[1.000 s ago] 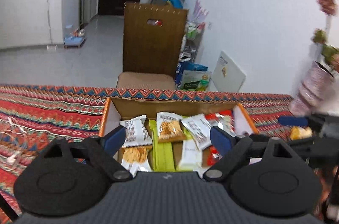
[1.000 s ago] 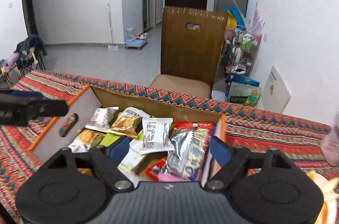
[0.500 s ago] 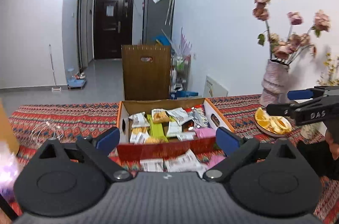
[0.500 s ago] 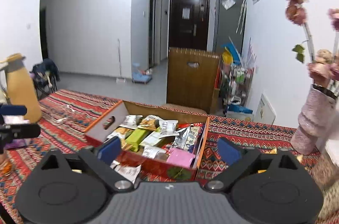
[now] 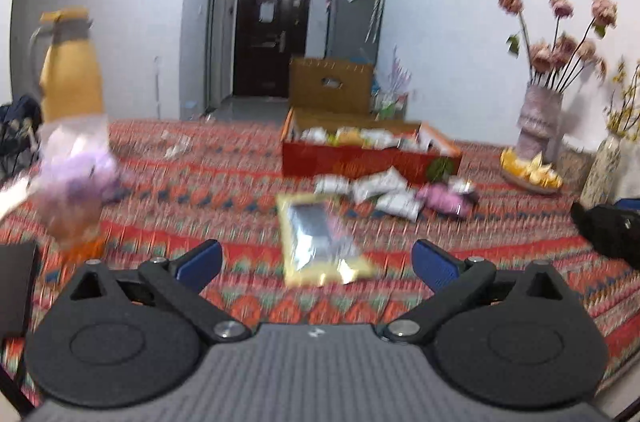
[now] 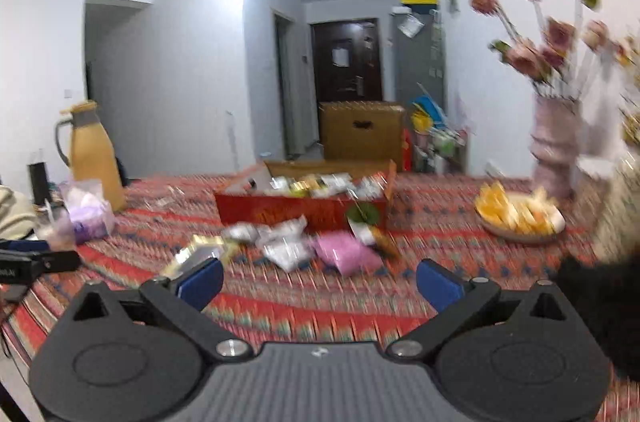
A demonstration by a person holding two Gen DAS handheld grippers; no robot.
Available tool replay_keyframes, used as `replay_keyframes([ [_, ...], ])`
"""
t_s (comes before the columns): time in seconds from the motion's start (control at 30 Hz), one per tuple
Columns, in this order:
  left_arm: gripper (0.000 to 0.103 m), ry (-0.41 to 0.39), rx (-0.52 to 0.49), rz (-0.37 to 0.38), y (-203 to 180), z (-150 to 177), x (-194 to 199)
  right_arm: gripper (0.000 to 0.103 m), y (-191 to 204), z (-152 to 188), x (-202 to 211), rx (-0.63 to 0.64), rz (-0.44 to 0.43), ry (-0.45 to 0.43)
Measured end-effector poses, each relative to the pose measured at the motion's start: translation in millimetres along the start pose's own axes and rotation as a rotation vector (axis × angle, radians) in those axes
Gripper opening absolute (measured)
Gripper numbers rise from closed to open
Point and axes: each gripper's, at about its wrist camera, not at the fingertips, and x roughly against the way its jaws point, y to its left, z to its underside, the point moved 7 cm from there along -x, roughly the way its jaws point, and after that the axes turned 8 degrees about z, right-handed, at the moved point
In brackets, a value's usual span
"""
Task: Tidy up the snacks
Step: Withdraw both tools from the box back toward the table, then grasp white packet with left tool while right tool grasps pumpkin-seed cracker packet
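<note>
Your left gripper (image 5: 316,264) is hanging above the counter (image 5: 224,182) with its blue-padded fingers (image 5: 200,264) spread wide and gripping nothing; your right gripper (image 6: 320,280) is doing the same, its blue fingers (image 6: 438,284) wide apart and bare. Just ahead of the left fingers a flat yellow-edged foil snack packet (image 5: 316,238) is lying on the red zigzag-patterned cloth that is covering the counter. Beyond it a loose cluster of white snack packets (image 5: 372,190) and a pink snack packet (image 5: 442,198) are lying just in front of the open red cardboard box of snacks (image 5: 360,158), which is sitting further back and holding more packets. In the right wrist view the pink snack packet is showing nearest the fingers, with the white ones beside it. To the right of the box a plate of orange fruit slices (image 6: 518,216) is resting near a pink vase of dried roses (image 6: 554,146). Off to the left a tall tan thermos jug (image 6: 94,158) is standing behind a clear bag with purple contents (image 6: 86,216). Both views are blurred by motion
</note>
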Motion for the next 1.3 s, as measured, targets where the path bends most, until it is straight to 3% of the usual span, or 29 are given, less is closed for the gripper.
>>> replay_keyframes([
  [0.27, 0.103, 0.108, -0.001, 0.001, -2, 51, 5, 0.103, 7, 80, 21, -0.022, 0.081, 0.06],
  [0.53, 0.103, 0.155, -0.004, 0.01, -7, 61, -8, 0.103, 8, 107, 15, 0.002, 0.096, 0.124],
  [0.93, 0.103, 0.174, -0.006, 0.031, -4, 30, -55, 0.103, 4, 80, -27, 0.004, 0.091, 0.147],
  [1.3, 0.103, 0.194, -0.023, 0.052, 6, -3, -129, 0.103, -20, 41, -106, 0.007, 0.125, 0.166],
])
